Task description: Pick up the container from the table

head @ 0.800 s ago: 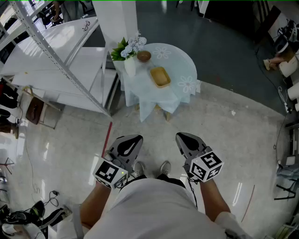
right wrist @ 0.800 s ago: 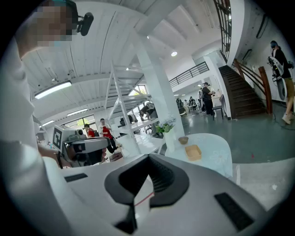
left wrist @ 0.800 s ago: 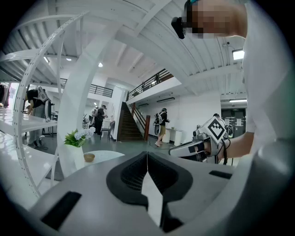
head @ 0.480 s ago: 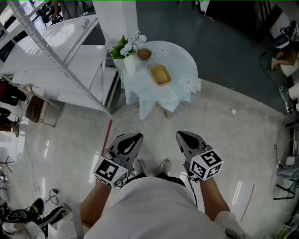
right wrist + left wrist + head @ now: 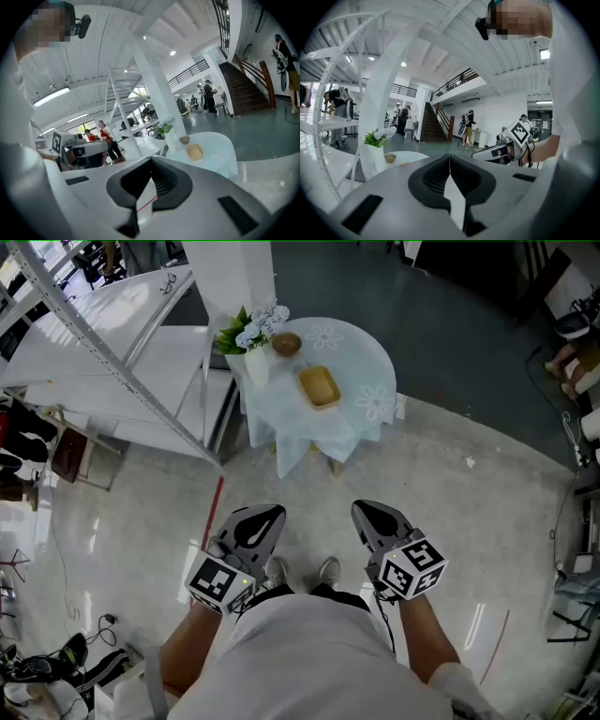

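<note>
Tan shallow container sits near centre of round cloth-covered table. Brown bowl and white flower vase stand on table's left side, beside container. Your left gripper and right gripper hang well apart from table, above floor. Both jaw pairs pressed together, nothing between them.

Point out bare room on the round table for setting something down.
Free: the right side of the table, beyond the yellow tray, with a narrower strip along the near edge. Crowded: far left, around the vase and bowl.
</note>
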The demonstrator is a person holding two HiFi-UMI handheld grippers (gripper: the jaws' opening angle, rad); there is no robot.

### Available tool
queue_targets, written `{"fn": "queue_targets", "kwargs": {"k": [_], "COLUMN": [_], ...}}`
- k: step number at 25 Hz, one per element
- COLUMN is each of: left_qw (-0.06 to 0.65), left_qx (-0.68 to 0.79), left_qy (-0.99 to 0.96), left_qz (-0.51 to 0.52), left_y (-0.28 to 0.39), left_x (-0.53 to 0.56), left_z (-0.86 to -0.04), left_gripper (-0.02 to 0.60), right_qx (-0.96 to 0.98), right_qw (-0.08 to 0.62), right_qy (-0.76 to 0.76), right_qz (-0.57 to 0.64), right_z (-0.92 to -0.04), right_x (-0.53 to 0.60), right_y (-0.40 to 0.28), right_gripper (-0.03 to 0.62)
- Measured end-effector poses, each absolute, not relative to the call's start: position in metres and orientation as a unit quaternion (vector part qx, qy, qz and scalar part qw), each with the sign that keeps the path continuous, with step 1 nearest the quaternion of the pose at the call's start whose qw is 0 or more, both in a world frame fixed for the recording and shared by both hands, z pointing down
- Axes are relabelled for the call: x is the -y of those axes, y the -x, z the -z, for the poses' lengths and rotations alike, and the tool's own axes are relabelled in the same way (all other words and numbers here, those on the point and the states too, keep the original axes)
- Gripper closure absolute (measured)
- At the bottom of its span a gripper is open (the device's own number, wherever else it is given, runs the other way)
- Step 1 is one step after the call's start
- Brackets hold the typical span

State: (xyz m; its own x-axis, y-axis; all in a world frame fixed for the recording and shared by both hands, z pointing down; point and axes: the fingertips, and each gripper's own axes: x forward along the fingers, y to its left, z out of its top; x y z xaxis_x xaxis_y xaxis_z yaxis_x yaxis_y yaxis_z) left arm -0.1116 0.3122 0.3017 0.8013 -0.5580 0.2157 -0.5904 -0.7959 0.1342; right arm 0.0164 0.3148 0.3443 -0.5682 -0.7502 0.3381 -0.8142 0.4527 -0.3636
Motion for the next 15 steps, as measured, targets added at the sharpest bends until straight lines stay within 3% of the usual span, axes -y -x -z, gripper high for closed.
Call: {"fn": "queue_targets", "kwargs": {"k": [15], "left_qw": [0.087], "left_qx": [0.330], "left_qy": [-0.936], "left_qz": [-0.081], "left_y": [0.045], "left_x": [-0.341], "left_z": [-0.302], "left_gripper": [0.560], "right_qx": [0.862], "right_qw": [0.060], "right_qy": [-0.441], "right_qz": [-0.244], "right_z": [-0.346], "right_x": [-0.334], "right_y": [-0.081], "right_gripper": [0.572]}}
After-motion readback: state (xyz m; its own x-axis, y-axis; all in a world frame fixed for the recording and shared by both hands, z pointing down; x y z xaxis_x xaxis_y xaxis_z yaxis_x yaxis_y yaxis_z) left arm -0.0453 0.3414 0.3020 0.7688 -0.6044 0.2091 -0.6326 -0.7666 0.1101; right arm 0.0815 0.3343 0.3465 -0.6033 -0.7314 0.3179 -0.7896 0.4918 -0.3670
